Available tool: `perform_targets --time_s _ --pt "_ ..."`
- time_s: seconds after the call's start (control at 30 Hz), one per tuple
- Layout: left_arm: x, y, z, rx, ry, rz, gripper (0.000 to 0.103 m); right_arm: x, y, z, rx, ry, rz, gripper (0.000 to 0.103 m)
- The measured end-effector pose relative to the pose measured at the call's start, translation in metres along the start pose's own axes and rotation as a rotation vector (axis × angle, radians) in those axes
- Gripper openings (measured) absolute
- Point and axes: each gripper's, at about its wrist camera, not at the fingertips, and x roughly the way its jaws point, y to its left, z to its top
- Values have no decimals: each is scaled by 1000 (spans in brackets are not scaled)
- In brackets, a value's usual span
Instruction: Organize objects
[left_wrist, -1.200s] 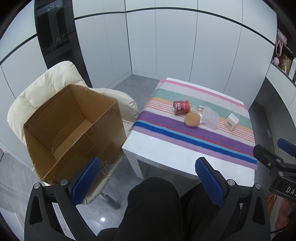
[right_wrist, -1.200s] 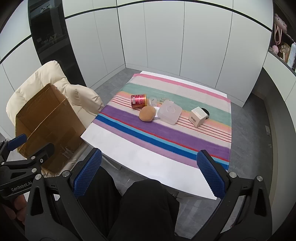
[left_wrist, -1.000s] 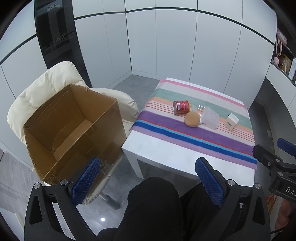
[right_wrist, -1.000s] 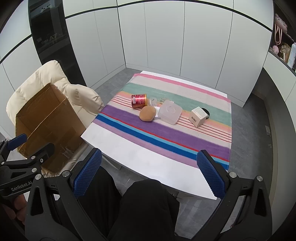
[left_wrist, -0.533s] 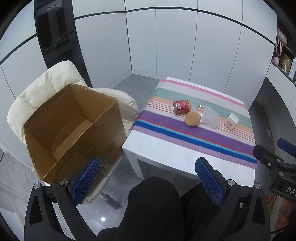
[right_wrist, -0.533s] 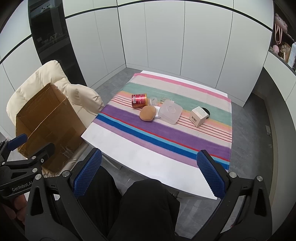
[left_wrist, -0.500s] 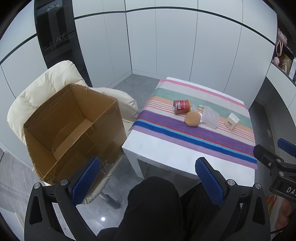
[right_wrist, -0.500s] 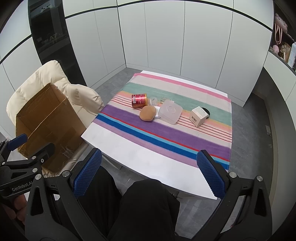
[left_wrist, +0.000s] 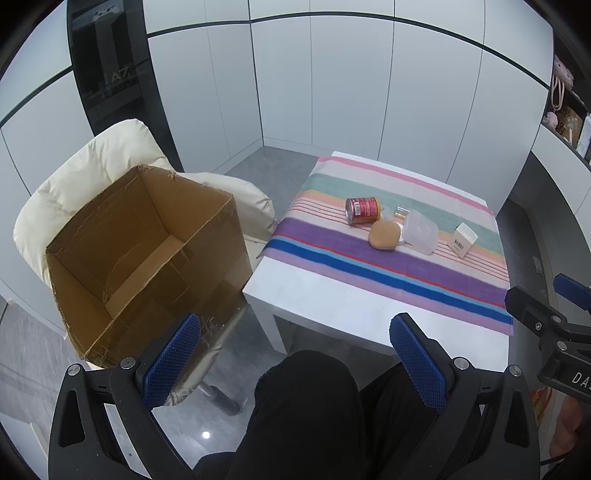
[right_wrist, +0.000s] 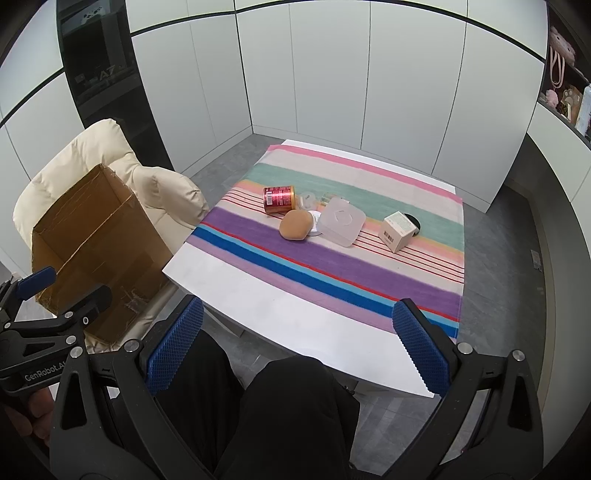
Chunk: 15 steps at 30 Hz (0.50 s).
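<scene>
On the striped cloth lie a red can (left_wrist: 362, 210) (right_wrist: 279, 199) on its side, a round brown bun (left_wrist: 385, 235) (right_wrist: 295, 225), a clear plastic box (left_wrist: 421, 235) (right_wrist: 341, 221) and a small white carton (left_wrist: 463, 240) (right_wrist: 399, 230). An open cardboard box (left_wrist: 147, 254) (right_wrist: 92, 243), empty inside, stands on a cream chair to the left. My left gripper (left_wrist: 295, 354) is open, held low over a person's lap. My right gripper (right_wrist: 297, 341) is also open, near the table's front edge. Both are far from the objects.
The white table (left_wrist: 332, 306) (right_wrist: 258, 299) has bare top along its near edge. The cream padded chair (left_wrist: 92, 162) (right_wrist: 81, 155) holds the box. A small jar (left_wrist: 400, 212) and a black disc (right_wrist: 413, 223) sit among the objects. White cabinet walls stand behind.
</scene>
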Motion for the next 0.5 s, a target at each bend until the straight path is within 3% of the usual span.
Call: perform_targets --time_s 0.5 --pt "2 -1 0 0 5 -1 103 0 1 0 3 1 2 103"
